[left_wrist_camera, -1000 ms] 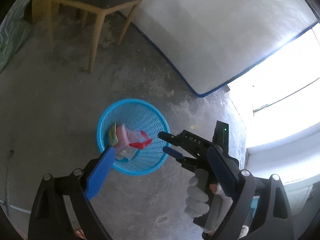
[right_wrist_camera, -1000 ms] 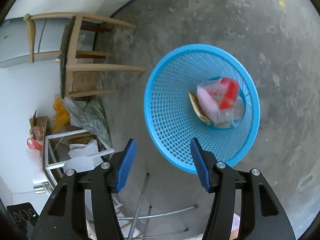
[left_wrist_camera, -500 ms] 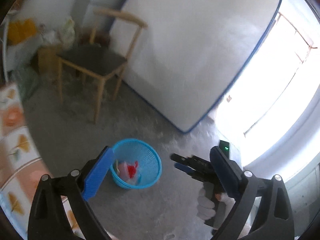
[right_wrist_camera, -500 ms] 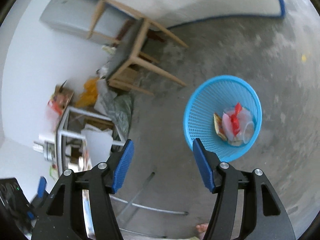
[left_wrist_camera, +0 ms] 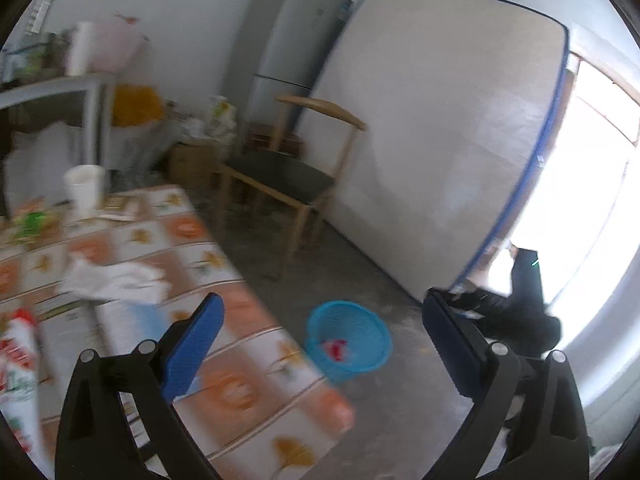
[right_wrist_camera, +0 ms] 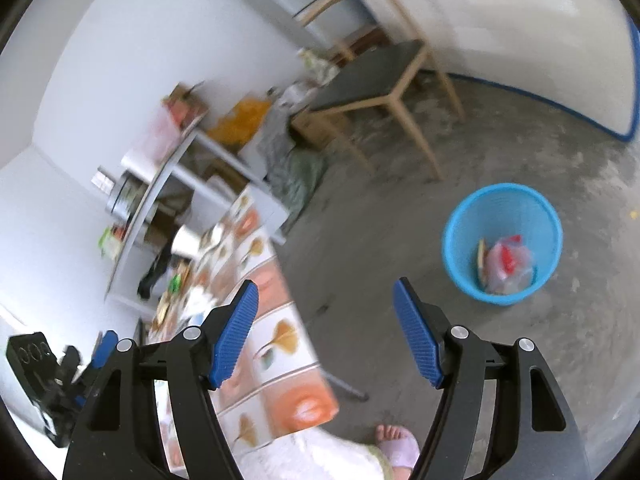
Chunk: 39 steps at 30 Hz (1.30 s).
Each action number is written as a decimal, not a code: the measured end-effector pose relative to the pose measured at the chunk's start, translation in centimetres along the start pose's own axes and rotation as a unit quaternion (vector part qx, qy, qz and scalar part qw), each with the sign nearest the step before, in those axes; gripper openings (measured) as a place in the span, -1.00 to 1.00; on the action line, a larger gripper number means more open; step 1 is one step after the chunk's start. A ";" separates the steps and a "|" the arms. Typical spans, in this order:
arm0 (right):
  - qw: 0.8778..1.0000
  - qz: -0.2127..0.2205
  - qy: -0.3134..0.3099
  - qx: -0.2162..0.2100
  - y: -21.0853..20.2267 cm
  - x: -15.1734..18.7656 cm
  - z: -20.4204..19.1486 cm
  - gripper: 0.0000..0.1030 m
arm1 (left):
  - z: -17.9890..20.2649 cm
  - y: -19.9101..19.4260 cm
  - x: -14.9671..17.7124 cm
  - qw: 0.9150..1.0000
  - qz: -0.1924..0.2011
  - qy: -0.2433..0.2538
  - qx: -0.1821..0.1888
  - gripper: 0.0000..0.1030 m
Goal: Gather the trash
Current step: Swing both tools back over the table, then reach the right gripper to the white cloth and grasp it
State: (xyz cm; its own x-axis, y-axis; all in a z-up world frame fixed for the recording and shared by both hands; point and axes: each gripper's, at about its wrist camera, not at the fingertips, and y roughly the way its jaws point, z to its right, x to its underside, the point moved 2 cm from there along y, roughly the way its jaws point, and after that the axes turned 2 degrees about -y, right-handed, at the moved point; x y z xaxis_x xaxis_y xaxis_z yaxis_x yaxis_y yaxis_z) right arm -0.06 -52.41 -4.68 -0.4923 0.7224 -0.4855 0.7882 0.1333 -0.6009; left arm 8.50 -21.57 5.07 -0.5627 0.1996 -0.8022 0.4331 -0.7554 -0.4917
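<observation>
A blue mesh basket (left_wrist_camera: 349, 336) stands on the concrete floor with wrappers and a clear bag in it (right_wrist_camera: 505, 266); it also shows in the right wrist view (right_wrist_camera: 500, 216). My left gripper (left_wrist_camera: 320, 340) is open and empty, above the table's near corner. My right gripper (right_wrist_camera: 326, 332) is open and empty over the floor beside the table. On the patterned tablecloth (left_wrist_camera: 224, 364) lie a crumpled white bag (left_wrist_camera: 116, 280), a white cup (left_wrist_camera: 85, 188) and a red-and-white packet (left_wrist_camera: 18, 364).
A wooden chair (left_wrist_camera: 288, 180) stands by a mattress (left_wrist_camera: 440, 128) leaning on the wall, with a grey fridge (left_wrist_camera: 288, 48) behind. A cluttered shelf (right_wrist_camera: 160, 176) and bags line the wall. A bare foot (right_wrist_camera: 394, 440) is near the table leg.
Both grippers have risen and swung away from the basket toward the table. The basket now looks small and far; the table with its trash has come into view.
</observation>
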 end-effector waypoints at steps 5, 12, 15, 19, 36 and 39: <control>0.998 -0.035 -0.050 -0.025 1.8 1.0 -5.6 0.35 | -4.3 -5.3 2.4 0.998 0.019 -0.011 -0.064 0.88; 0.985 -0.092 -0.133 -0.055 5.1 3.4 -13.9 0.37 | -9.8 -10.4 6.4 0.989 0.045 -0.041 -0.137 0.88; 0.975 -0.114 -0.182 -0.057 7.0 4.5 -17.2 0.37 | -10.7 -10.8 7.2 0.987 0.048 -0.049 -0.146 0.88; 0.955 -0.142 -0.254 -0.063 10.0 5.4 -22.1 0.44 | -10.8 -11.0 8.3 0.986 0.058 -0.043 -0.151 0.88; 0.835 -0.265 -0.476 0.081 30.6 7.4 -30.8 0.41 | -11.9 -8.2 6.4 0.983 0.070 -0.018 -0.166 0.52; 0.833 -0.295 -0.460 0.091 32.8 7.0 -30.3 0.36 | -11.8 -7.0 6.2 0.988 0.060 -0.020 -0.142 0.31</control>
State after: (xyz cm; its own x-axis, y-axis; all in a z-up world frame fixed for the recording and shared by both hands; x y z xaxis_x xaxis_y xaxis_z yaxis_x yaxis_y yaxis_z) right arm 33.55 -22.38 -8.59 -0.9144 -0.2689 -0.3025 0.2812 0.1156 -0.9527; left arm 10.24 -7.66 -0.47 -0.5201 0.0906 -0.8493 0.6746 -0.5662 -0.4736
